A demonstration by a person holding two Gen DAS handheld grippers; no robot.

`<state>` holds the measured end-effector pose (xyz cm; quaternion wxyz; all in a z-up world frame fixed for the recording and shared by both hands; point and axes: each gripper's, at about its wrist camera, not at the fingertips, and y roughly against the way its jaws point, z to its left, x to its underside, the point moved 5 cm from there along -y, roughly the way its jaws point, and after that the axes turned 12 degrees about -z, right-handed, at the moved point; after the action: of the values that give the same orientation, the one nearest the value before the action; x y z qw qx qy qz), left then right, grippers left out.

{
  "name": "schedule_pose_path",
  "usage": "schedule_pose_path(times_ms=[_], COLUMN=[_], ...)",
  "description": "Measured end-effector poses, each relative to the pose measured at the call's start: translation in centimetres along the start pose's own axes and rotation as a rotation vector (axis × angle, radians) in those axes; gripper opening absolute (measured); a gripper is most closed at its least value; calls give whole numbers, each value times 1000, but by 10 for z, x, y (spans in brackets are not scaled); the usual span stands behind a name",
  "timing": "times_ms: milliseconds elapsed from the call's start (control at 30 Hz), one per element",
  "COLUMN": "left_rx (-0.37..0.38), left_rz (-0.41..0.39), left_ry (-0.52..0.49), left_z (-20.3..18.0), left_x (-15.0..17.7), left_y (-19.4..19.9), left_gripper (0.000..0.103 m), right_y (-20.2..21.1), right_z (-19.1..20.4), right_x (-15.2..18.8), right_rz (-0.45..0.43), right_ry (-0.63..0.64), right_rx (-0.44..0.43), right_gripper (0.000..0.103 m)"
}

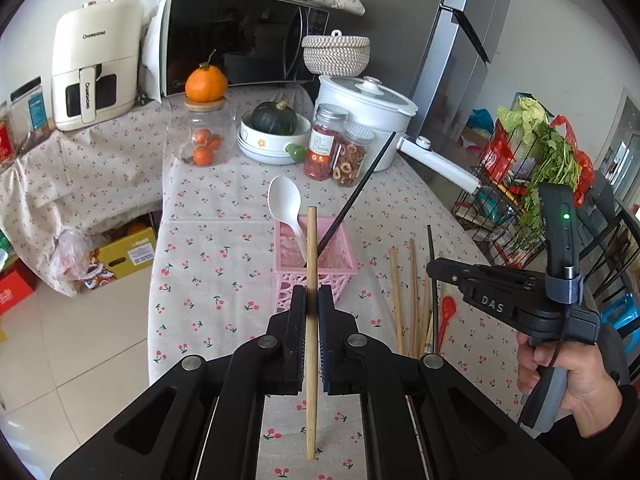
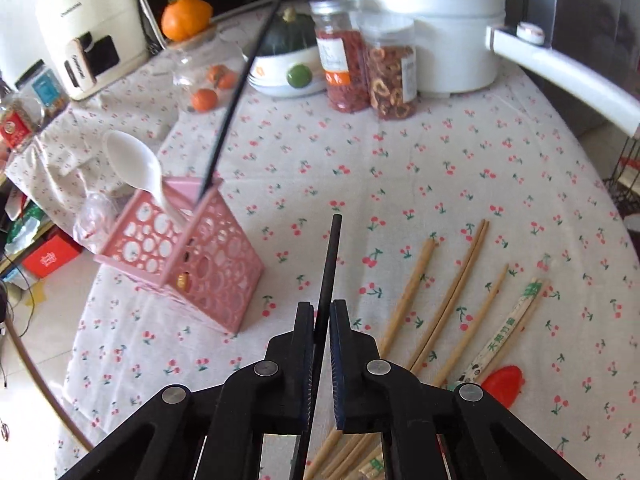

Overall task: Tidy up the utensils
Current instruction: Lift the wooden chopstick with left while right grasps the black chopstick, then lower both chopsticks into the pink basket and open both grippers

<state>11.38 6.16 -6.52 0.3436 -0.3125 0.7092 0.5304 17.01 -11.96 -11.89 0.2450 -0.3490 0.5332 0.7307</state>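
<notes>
A home kitchen — a microwave [image 1: 240,40], an air fryer [image 1: 98,64] and a white electric pot [image 1: 360,120] crowd the cherry-print counter [image 1: 224,208], beside a tall fridge [image 1: 456,52] and a rack of greens [image 1: 536,148].

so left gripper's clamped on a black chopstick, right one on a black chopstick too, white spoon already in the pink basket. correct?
Not quite: the left gripper holds a wooden chopstick, as the left wrist view shows. The right gripper does hold a black chopstick, and the white spoon stands in the pink basket.
</notes>
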Motion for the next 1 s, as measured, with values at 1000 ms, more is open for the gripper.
schedule_pose_path(times_ms=[1000], left_rx=[-63], left_rz=[-382], left_ry=[-12], left_z=[-10], left_x=[-106], left_y=[58], left_gripper=[5], right_y=[138], right_z=[37], right_x=[-105], right_rz=[-440], right_ry=[-50], right_rx=[-163], right_gripper=[5])
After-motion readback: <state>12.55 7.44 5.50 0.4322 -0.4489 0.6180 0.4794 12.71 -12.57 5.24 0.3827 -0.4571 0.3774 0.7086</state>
